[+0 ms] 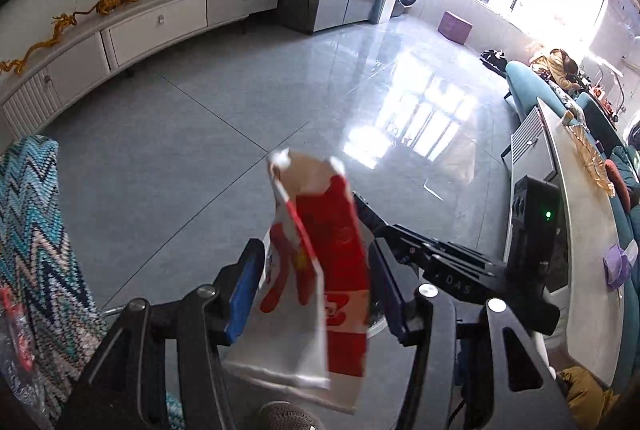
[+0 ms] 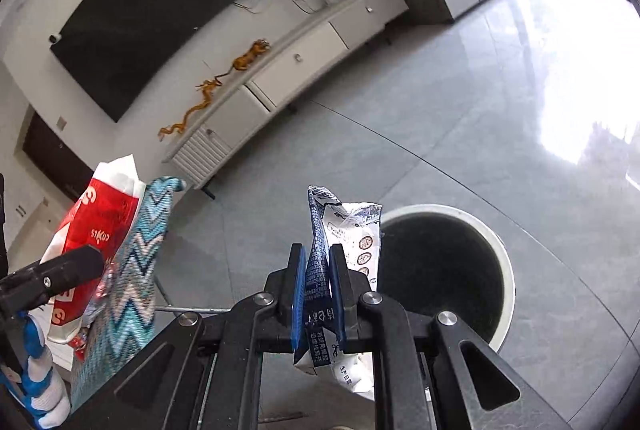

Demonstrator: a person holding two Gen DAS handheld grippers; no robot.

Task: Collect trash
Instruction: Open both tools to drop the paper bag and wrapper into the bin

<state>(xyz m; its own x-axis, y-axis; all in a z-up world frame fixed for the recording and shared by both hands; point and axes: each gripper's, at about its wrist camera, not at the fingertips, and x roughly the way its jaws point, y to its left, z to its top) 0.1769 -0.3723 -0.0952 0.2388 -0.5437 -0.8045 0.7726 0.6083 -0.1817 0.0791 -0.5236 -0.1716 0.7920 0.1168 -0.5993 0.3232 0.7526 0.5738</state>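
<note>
My left gripper (image 1: 316,286) holds a red and white paper bag (image 1: 320,270) between its blue pads, above the grey tile floor. The same bag shows at the left of the right wrist view (image 2: 96,226), with the left gripper's dark finger across it. My right gripper (image 2: 318,290) is shut on a crumpled blue and white snack wrapper (image 2: 344,242). A round white trash bin (image 2: 508,270) with a dark inside stands on the floor just right of and beyond the wrapper. The right gripper's black body appears in the left wrist view (image 1: 452,262).
A zigzag-patterned blue cloth (image 2: 132,270) hangs over something at the left, also in the left wrist view (image 1: 36,230). A long white TV cabinet (image 1: 160,26) runs along the far wall. A pale table (image 1: 576,230) and a teal sofa (image 1: 528,86) are at the right.
</note>
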